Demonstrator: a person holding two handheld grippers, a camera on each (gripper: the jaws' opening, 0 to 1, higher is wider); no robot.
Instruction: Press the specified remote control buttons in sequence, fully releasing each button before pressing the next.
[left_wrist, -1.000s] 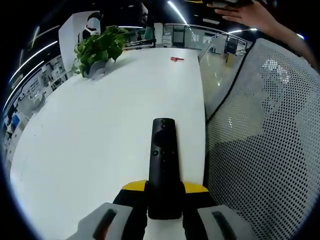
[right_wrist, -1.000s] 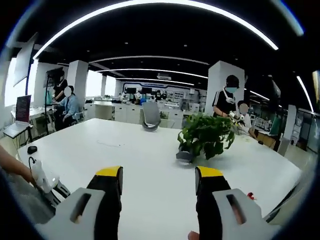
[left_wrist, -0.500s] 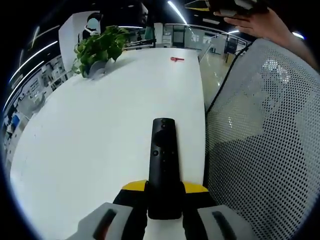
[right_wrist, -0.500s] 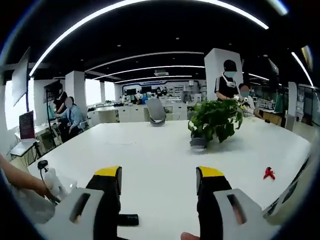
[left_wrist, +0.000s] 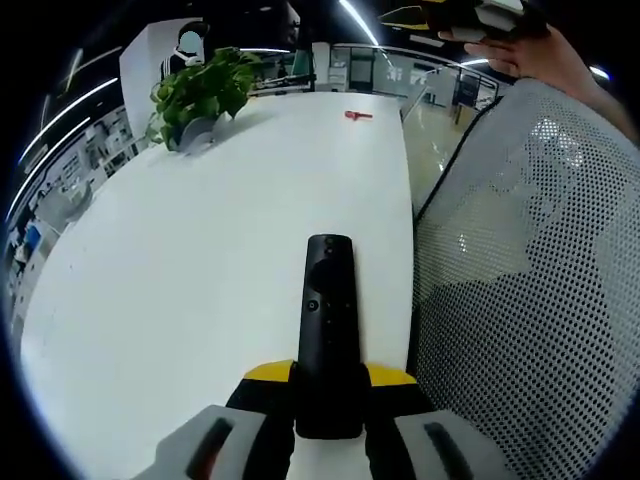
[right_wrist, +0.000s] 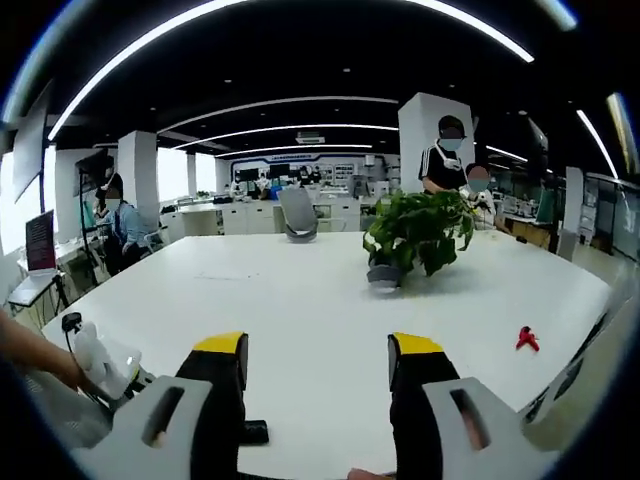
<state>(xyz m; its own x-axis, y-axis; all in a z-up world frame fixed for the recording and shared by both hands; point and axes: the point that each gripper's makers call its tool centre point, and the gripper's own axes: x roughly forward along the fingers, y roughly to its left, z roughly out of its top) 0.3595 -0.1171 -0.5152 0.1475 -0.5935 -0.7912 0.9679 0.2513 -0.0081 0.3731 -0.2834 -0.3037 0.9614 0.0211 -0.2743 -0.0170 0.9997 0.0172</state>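
in the left gripper view, left gripper (left_wrist: 329, 385) clenched on the near end of the black remote (left_wrist: 329, 320), yellow-tipped jaws pressed on both its sides. lying flat on the white table (left_wrist: 180, 270), long and thin, buttons facing up, pointing away toward the far end of the table. close to the table's edge on the side of the mesh chair back (left_wrist: 530, 300) (grey, full of little holes), just beside the remote. far past the remote's tip, a green plant (left_wrist: 200, 90) in a pot near the far corner of the table. also far past the remote, a small red thing (left_wrist: 357, 115) on the table, well apart from the plant. up above the chair back, a hand (left_wrist: 545, 55) holding the other gripper.

in the right gripper view, right gripper (right_wrist: 315, 370) released, two yellow-tipped jaws apart with bare table (right_wrist: 300, 300) between them, grasping nothing. black tip of the remote (right_wrist: 254, 432) peeking out just beside the inner side of one jaw, low on the table. beyond the remote, plant (right_wrist: 415, 235) standing in the middle of the table. red thing (right_wrist: 526, 339) off to one side of the plant, near the table's edge. on the far side of the remote from the red thing, a hand (right_wrist: 40, 355) with a white part of the other gripper. behind the table, a grey chair (right_wrist: 298, 215) and people in a big office room.
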